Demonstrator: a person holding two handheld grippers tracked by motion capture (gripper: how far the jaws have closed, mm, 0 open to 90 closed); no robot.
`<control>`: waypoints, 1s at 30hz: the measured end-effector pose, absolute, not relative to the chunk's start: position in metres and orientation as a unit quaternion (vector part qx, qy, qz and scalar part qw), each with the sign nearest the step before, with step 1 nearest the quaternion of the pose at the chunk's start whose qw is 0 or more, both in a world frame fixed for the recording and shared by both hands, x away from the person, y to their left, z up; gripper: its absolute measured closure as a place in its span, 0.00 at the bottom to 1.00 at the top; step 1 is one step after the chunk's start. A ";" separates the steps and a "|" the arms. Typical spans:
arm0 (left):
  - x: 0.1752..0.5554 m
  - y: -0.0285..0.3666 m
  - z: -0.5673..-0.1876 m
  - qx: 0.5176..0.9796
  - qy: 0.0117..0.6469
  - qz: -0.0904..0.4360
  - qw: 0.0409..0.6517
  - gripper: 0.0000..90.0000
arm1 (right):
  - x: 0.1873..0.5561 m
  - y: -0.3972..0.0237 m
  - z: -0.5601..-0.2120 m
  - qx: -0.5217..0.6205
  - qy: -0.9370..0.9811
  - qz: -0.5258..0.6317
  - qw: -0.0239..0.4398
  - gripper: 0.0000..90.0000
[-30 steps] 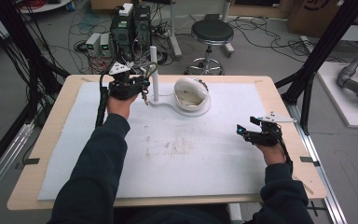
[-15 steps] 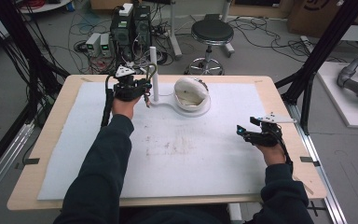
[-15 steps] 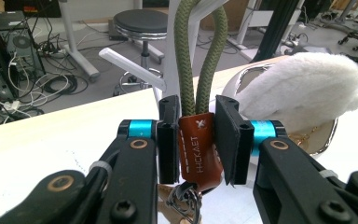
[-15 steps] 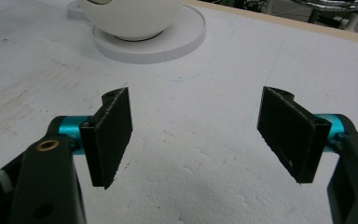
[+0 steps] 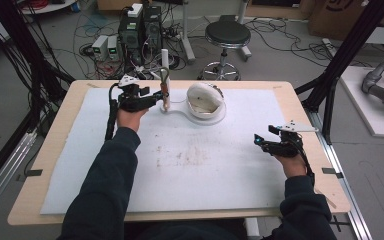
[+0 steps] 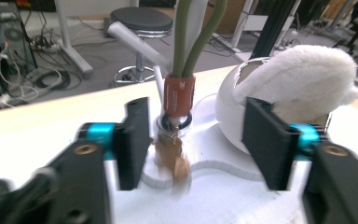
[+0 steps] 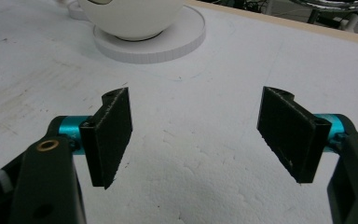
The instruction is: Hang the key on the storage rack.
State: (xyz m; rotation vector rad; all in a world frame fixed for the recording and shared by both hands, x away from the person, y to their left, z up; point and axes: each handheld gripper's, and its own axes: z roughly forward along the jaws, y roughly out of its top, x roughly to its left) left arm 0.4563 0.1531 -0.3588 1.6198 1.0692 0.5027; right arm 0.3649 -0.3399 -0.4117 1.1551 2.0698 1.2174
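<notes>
A green cord loop (image 6: pixel 191 37) with a red-brown sleeve (image 6: pixel 179 95) and a small brown charm (image 6: pixel 173 157) hangs on a white upright post (image 5: pixel 164 65) at the back of the table. My left gripper (image 5: pixel 156 98) is open right at that post, its jaws either side of the sleeve and charm without touching them (image 6: pixel 193 140). A white egg-shaped pod (image 5: pixel 204 99) with a fluffy white lining (image 6: pixel 303 79) stands on a round white base (image 7: pixel 186 39) beside the post. My right gripper (image 5: pixel 258 141) hovers open over the white mat (image 7: pixel 182 154) at the right, holding nothing.
The white foam mat (image 5: pixel 190 165) covers most of the wooden table (image 5: pixel 300 105). Beyond the far edge stand a black stool (image 5: pixel 227 35), computer boxes (image 5: pixel 140 25) and tangled cables. Black frame posts (image 5: pixel 340 65) rise at both sides of the table.
My left gripper has slid right along the back of the table, up to the post with the hanging cord. The right gripper has stayed put.
</notes>
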 end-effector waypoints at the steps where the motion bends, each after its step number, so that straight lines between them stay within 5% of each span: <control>1: 0.454 0.155 -0.359 0.681 0.446 0.207 0.542 0.44 | 0.365 -0.340 -0.412 0.421 0.755 0.443 0.236 0.30; 8: 0.435 0.166 -0.362 0.684 0.425 0.199 0.558 0.26 | 0.365 -0.340 -0.411 0.421 0.755 0.443 0.238 0.30; 18: 0.390 0.183 -0.371 0.700 0.364 0.234 0.568 0.25 | 0.365 -0.338 -0.412 0.411 0.758 0.445 0.241 0.30; 30: 0.372 0.200 -0.395 0.700 0.365 0.249 0.561 0.25 | 0.364 -0.335 -0.411 0.403 0.762 0.446 0.243 0.30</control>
